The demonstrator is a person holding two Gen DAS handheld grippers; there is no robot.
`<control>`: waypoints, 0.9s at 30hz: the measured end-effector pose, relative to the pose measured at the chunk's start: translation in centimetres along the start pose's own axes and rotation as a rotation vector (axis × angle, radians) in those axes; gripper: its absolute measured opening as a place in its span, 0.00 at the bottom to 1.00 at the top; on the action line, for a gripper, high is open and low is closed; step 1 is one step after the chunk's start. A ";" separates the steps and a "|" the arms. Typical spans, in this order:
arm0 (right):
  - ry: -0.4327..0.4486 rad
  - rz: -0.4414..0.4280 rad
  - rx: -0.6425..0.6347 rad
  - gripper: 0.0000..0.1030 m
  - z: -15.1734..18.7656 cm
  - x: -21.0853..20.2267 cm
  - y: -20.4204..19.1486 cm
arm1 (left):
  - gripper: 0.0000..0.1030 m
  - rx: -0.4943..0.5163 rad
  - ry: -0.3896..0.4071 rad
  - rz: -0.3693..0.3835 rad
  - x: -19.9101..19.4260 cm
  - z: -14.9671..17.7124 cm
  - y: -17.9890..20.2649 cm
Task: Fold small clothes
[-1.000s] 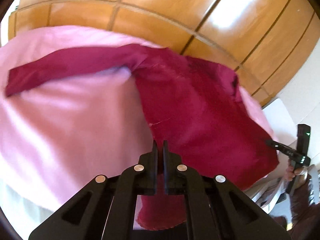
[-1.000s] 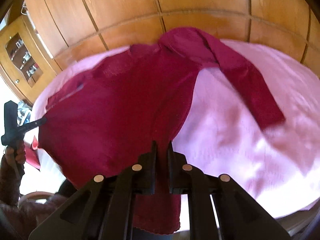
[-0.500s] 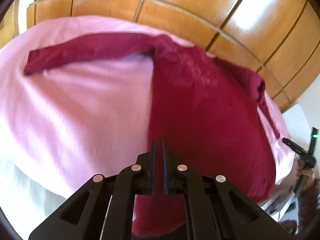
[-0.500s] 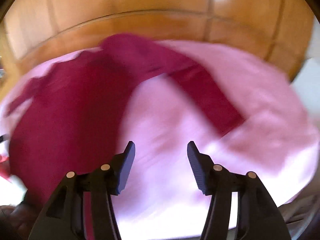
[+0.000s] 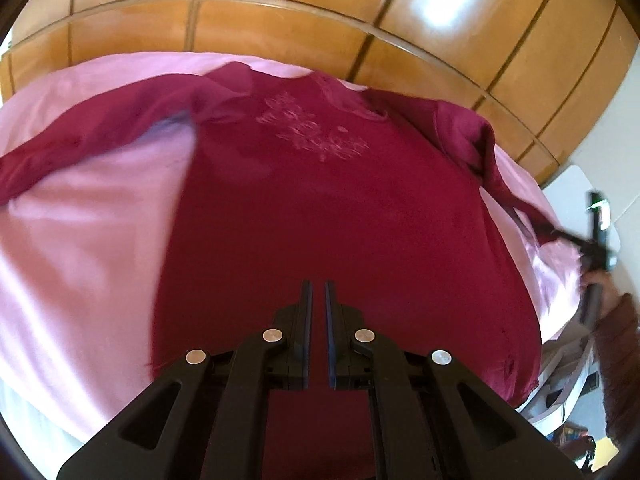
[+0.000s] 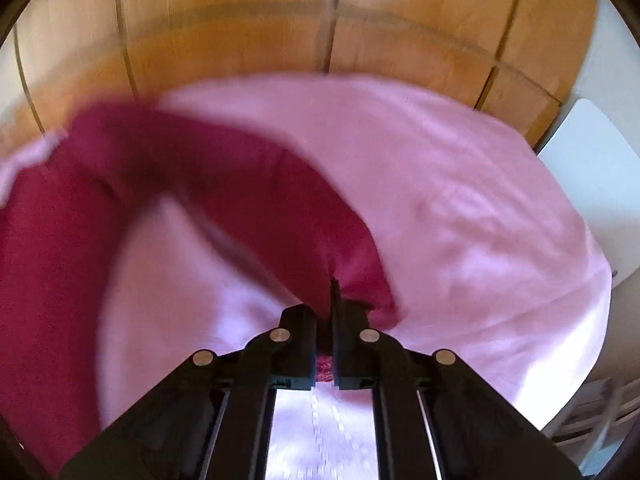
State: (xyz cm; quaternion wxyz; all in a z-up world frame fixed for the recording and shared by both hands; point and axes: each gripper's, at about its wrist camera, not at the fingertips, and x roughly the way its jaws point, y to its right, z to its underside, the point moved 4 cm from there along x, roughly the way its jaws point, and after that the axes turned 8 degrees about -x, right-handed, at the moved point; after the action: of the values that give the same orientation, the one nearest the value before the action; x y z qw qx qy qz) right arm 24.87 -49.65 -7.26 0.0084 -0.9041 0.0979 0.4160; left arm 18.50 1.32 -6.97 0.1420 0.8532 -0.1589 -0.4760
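A dark red long-sleeved shirt point(image 5: 320, 200) with a pale print on the chest lies spread on a pink sheet point(image 5: 80, 240). My left gripper point(image 5: 316, 292) is over the shirt's lower hem, jaws nearly closed with a narrow gap, nothing visibly pinched. My right gripper point(image 6: 332, 292) is shut on the cuff end of the shirt's right sleeve point(image 6: 280, 208), which runs back to the body point(image 6: 48, 280) at the left. The right gripper also shows in the left wrist view point(image 5: 592, 248), at the sleeve's end by the right edge.
The pink sheet point(image 6: 460, 200) covers a rounded surface. Wooden panelled doors point(image 5: 280, 12) stand behind it. A white panel point(image 6: 592, 152) is at the right. The person's hand and sleeve point(image 5: 616, 320) are at the right edge.
My right gripper let go of the hem, swung right, opened, and closed on the sleeve cuff. My left gripper moved right along the hem and its jaws parted slightly.
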 end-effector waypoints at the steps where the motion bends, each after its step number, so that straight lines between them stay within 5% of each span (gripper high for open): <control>1: 0.040 -0.015 0.029 0.04 -0.9 -1.9 1.0 | 0.03 0.006 -0.009 0.006 0.5 -0.1 0.3; 7: 0.106 -0.009 0.242 0.04 -4.9 -4.3 8.1 | 0.03 0.031 -0.051 0.031 3.0 -0.5 2.0; 13: -0.011 0.112 0.429 0.04 -8.0 2.5 15.0 | 0.03 0.059 -0.075 0.023 4.6 -0.6 3.4; 20: -0.119 0.277 0.454 0.06 -10.7 9.0 18.4 | 0.03 0.035 -0.116 0.002 5.9 -0.7 3.1; 21: -0.151 0.310 0.429 0.09 -10.5 10.1 18.1 | 0.03 0.033 -0.119 0.000 6.1 -0.7 3.1; 23: -0.170 0.439 0.367 0.61 -10.1 11.0 17.4 | 0.03 0.029 -0.123 -0.004 6.4 -0.8 3.0; 25: -0.116 0.492 0.337 0.77 -9.6 10.4 16.8 | 0.03 0.021 -0.126 -0.003 6.7 -0.8 2.9; 27: -0.090 0.468 0.299 0.83 -9.4 10.0 14.6 | 0.03 0.018 -0.123 0.006 6.7 -0.9 2.8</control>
State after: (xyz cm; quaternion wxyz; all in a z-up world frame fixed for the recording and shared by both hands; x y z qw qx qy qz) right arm 35.61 -66.62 -7.65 0.0496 -0.8261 0.3638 0.4275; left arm 22.20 -3.83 -10.53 0.1256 0.8232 -0.1741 -0.5256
